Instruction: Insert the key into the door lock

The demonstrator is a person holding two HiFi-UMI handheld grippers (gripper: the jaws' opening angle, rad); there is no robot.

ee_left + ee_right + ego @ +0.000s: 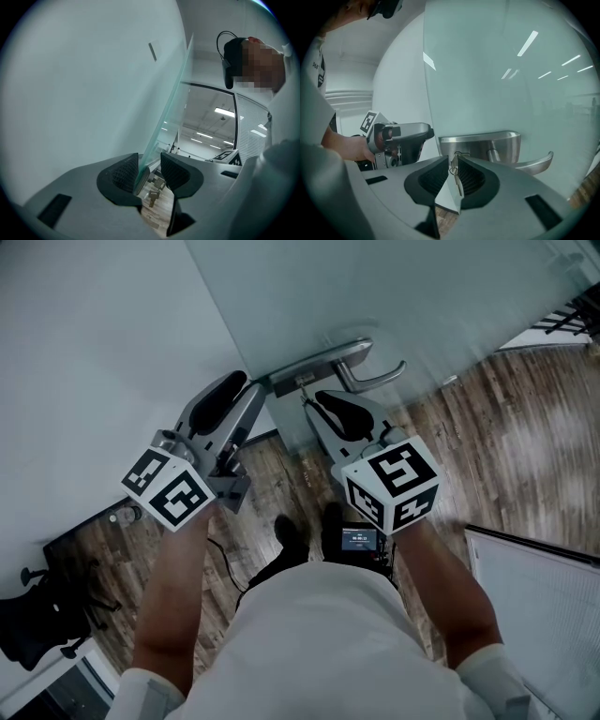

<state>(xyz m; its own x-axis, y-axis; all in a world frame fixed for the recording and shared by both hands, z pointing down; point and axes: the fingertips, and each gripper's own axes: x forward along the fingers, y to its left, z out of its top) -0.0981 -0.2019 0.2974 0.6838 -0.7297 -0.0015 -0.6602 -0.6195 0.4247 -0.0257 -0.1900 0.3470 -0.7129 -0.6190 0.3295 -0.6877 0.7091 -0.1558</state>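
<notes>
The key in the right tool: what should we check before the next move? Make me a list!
1. Right tool has hold of the key: ok, its jaws are shut on it.
2. Key is up at the lock plate: ok, it sits just in front of the plate.
3. Key tip lines up with the keyhole: cannot tell, the tool hides it.
4. Left tool steadies the glass door: not ok, its jaws stand apart around the door's edge.
5. Door handle is out of the way: ok, it sticks out to the side of the right tool.
</notes>
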